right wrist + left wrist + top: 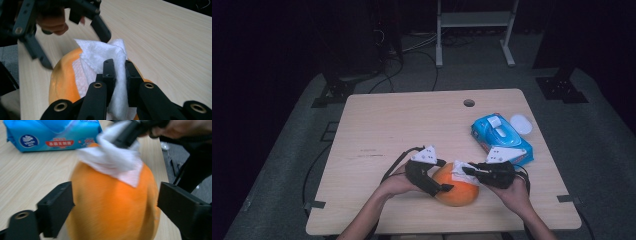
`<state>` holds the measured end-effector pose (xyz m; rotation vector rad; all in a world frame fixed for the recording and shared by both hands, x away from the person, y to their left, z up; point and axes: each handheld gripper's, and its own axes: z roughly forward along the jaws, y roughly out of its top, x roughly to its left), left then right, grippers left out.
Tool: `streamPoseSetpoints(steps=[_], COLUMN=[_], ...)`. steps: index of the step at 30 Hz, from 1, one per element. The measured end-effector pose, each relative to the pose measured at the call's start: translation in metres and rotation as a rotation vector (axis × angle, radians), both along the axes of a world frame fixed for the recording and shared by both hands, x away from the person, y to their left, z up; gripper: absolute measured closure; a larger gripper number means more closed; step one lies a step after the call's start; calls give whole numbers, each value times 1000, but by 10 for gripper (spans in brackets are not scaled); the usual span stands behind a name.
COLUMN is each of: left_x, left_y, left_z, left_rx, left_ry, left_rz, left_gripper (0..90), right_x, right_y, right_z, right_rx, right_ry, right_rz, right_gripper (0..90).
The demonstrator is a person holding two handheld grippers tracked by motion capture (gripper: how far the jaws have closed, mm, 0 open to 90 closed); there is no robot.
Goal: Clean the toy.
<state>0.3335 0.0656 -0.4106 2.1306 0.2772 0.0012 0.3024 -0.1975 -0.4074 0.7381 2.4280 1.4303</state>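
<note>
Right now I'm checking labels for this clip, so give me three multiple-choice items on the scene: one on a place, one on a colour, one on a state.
1. Where does the blue wipes pack lie?
A. at the table's right, beyond the right gripper
B. on the floor
C. under the fruit

2. What colour is the round fruit?
A. green
B. orange
C. purple

3. What does the right gripper hold?
A. nothing
B. the pack
C. a white wipe

Answers:
1. A, the high view shows it there.
2. B, orange in all views.
3. C, its jaws pinch the wipe on the fruit.
</note>
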Motion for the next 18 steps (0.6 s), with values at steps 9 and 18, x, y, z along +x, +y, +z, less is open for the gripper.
streamPoseSetpoints(steps=[9,18], left_x=[2,-6], left_y=[-8,-10], left_z=[-21,-15], left_rx=[11,46], left_ry=[72,6], left_rz=[-5,-39], left_gripper=[135,203], right_x=[-15,-3], right_y=[-15,-2], right_z=[-4,12], right_rx=[29,-4], right_ry=[21,-32], right_rz=[32,0], right_gripper=[810,810])
